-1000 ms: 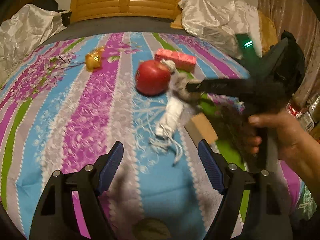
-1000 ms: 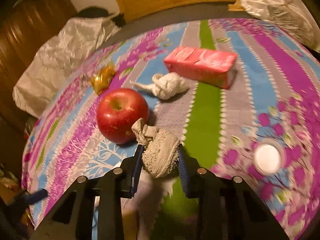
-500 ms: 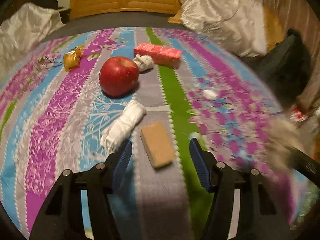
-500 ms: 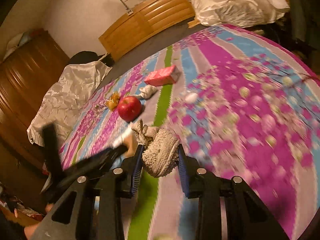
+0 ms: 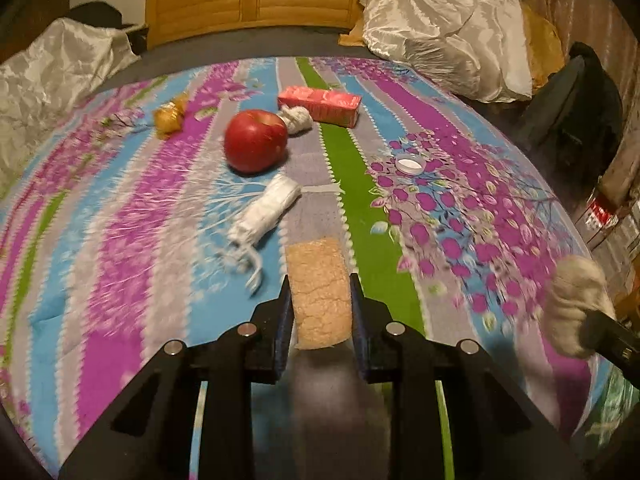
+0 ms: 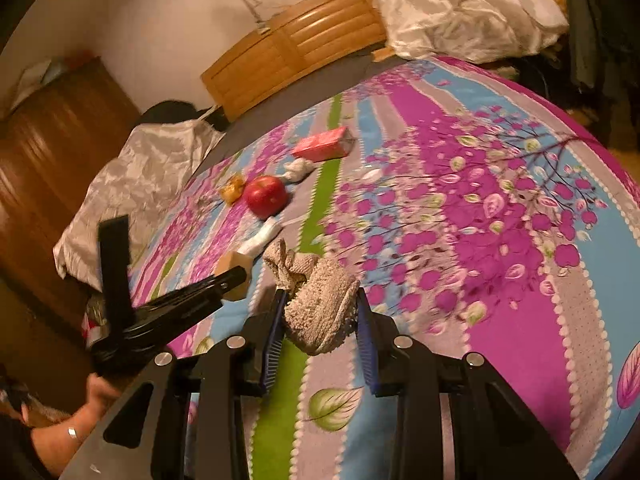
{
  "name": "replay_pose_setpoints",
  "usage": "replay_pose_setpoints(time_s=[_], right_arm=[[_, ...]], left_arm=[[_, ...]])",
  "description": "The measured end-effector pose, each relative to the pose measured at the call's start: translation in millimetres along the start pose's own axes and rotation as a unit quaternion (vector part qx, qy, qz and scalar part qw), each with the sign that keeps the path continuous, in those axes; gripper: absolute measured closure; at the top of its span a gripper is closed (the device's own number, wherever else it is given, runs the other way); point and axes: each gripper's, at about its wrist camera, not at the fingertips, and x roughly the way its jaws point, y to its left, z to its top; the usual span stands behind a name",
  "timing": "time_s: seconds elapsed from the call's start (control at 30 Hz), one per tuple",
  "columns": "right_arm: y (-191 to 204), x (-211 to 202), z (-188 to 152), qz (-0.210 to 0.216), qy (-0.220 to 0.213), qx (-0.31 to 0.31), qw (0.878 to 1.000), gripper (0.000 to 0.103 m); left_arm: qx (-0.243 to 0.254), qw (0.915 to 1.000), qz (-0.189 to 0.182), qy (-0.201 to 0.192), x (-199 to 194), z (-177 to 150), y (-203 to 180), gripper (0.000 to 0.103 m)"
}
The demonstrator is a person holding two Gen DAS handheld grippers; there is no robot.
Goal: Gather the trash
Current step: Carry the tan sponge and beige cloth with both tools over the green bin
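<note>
My left gripper (image 5: pixel 320 312) is shut on a tan sponge-like block (image 5: pixel 319 288) at the near edge of the striped bedspread; it also shows in the right wrist view (image 6: pixel 234 276). My right gripper (image 6: pixel 320 324) is shut on a crumpled beige cloth wad (image 6: pixel 320 304), held above the bed; the wad shows at the right edge of the left wrist view (image 5: pixel 576 304). On the bed lie a white rolled wrapper (image 5: pixel 266 210), a small white wad (image 5: pixel 298 119), a gold wrapper (image 5: pixel 170 116) and a white cap (image 5: pixel 410 165).
A red apple (image 5: pixel 256 146) and a pink carton (image 5: pixel 319 105) sit mid-bed. Silvery pillows (image 5: pixel 448 56) and a wooden headboard (image 5: pixel 256 0) are at the back. A dark bag (image 5: pixel 576 112) stands at the right bedside, a wooden wardrobe (image 6: pixel 52 152) on the left.
My left gripper moved forward and closed on the tan block. My right gripper carried the cloth wad away from the apple to the right side of the bed.
</note>
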Motion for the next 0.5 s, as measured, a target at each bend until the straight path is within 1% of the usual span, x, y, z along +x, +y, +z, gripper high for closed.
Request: replay_pose_setpoints(time_s=[0.13, 0.2, 0.33, 0.5], right_arm=[[26.0, -7.8, -6.8, -0.003, 0.001, -0.036, 0.999, 0.069], [36.8, -16.7, -11.6, -0.006, -0.003, -0.051, 0.999, 0.069], [46.6, -36.7, -14.6, -0.014, -0.017, -0.064, 0.998, 0.069], [53.8, -80.6, -11.8, -0.043, -0.058, -0.082, 0.994, 0.069]], left_arm=[[0.018, 0.999, 0.038, -0.016, -30.3, -11.4, -3.5, 0.078], [0.024, 0.9981, 0.051, -0.025, -42.4, -13.6, -4.4, 0.078], [0.036, 0.9962, 0.066, -0.045, -63.3, -9.2, -11.0, 0.078], [0.062, 0.9923, 0.067, -0.083, -91.2, 3.1, -35.1, 0.078]])
